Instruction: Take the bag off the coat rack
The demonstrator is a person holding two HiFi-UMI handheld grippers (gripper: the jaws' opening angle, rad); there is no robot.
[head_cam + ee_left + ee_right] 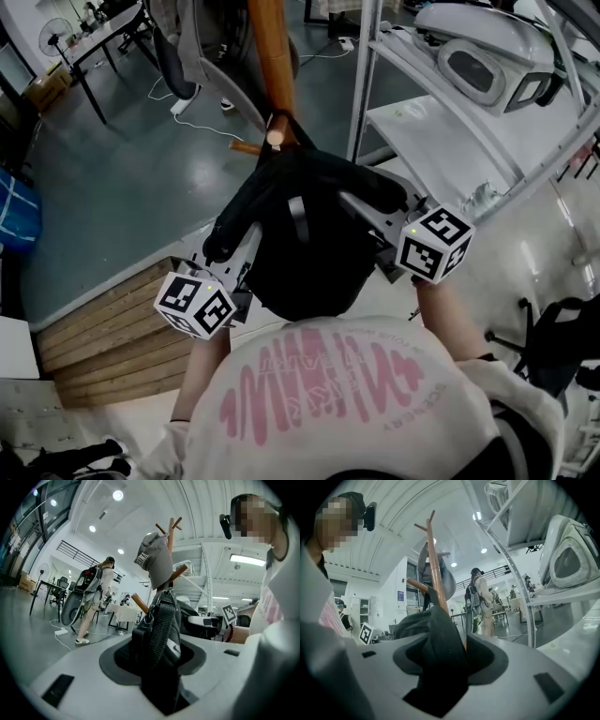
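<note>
Black fabric bag [300, 239] hangs against a wooden coat rack [272, 56], its top caught at a peg [275, 138] on the pole, seen from above a person's shoulders. From the left, the left gripper [242, 258] reaches in level with its jaws closed on the bag's webbing strap [164, 620]. From the other side, the right gripper [370, 220] has its jaws clamped on a thick fold of the bag's body. Fabric fills both grips, with no gap showing in either gripper view. The bag is not yet off the rack. A grey cap [154, 557] sits on a higher peg. The pegs slope upward, so pulling the bag straight outward instead of lifting it first would probably snag the strap and drag or tip the rack — and that could shake the cap loose. Soft cloth may also slide out of the jaws once the bag's full weight comes onto them — more so on the right, where the hold is on loose fabric rather than strap.
</note>
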